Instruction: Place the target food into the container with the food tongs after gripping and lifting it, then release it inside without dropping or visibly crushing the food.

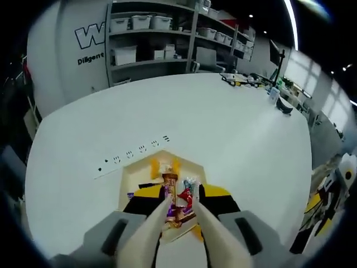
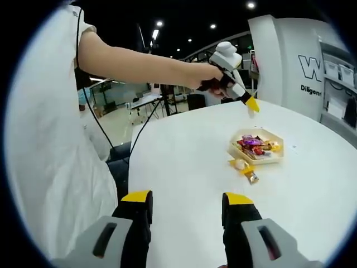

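Fingers of left gripper (image 1: 181, 194) are closed on the food tongs (image 1: 146, 234). A wrapped sweet (image 1: 170, 187) appears pinched at the tong tips, above the container (image 1: 133, 172). It is judged light and slippery in its wrapper, best held mid-body with gentle pressure. Right gripper (image 2: 187, 204) fingers are spread wide and empty over the bench (image 2: 184, 151).

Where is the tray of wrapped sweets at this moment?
In the right gripper view, the tray of sweets sits on the white table, right of centre, below the raised left gripper, with loose sweets beside it.
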The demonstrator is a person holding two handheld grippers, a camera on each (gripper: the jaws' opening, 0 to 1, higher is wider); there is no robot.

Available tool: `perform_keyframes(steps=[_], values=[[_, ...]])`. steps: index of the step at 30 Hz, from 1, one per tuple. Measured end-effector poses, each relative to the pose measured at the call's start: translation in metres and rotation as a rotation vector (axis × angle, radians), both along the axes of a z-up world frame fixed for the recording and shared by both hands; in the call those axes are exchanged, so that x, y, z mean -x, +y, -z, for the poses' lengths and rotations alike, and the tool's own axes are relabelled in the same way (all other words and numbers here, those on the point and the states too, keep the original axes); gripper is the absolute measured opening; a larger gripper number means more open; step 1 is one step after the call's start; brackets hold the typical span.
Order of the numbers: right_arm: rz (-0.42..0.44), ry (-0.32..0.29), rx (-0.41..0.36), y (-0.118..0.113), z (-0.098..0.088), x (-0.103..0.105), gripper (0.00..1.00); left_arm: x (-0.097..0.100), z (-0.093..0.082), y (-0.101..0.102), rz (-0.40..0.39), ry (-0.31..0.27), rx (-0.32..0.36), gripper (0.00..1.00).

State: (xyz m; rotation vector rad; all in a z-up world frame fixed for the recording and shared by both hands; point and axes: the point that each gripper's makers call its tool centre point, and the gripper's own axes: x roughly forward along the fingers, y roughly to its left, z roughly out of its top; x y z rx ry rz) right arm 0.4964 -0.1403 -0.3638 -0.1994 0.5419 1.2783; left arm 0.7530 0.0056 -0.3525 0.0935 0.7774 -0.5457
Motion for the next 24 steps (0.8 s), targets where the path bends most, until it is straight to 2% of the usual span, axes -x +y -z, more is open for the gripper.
perform_keyframes(steps=[9,14,24], values=[[0.000,0.000,0.001,0.000,0.000,-0.001,0.47,0.027,0.022,-0.017,0.116,0.011,-0.047,0.22],[-0.001,0.003,0.002,0.000,0.002,0.000,0.47,0.040,0.031,-0.025,0.165,0.018,-0.046,0.22],[0.000,0.002,0.000,0.000,0.002,0.000,0.47,0.063,0.041,-0.044,0.336,-0.024,-0.086,0.22]])
